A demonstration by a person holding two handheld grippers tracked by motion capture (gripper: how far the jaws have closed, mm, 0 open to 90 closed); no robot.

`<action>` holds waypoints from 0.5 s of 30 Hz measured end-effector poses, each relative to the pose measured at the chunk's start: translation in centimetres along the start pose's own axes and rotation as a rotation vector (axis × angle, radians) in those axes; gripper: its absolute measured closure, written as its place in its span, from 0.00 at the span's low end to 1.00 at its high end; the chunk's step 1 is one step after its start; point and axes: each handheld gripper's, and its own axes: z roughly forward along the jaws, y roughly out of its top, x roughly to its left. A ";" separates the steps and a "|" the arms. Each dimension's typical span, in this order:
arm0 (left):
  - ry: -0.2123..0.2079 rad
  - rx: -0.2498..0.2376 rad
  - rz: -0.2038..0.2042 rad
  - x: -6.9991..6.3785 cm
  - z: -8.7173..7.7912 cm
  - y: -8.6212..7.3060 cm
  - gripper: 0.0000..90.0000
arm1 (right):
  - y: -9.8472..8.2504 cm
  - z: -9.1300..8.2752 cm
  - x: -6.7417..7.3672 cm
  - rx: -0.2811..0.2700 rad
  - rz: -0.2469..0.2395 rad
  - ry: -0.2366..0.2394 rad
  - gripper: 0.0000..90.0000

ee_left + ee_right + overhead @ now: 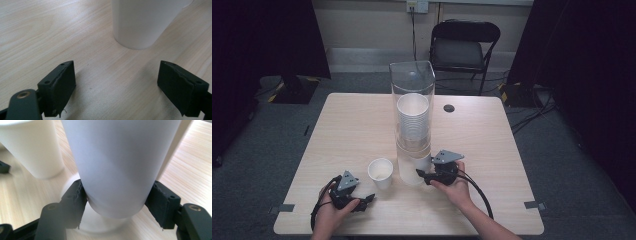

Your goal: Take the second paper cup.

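White cup [120,167] rim cut off

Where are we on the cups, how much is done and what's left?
Done, it seems: one paper cup stands upright on the table, apart from the clear dispenser tube. In hand: the right gripper has its jaws around the bottom cup at the tube's base; the left gripper is open and holds nothing. Left: the stack of cups in the tube.
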 end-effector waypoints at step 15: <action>0.000 0.000 0.000 0.0 0.0 0.0 0.16 | -2.6 -2.2 -2.0 0.073 0.004 -0.011 0.40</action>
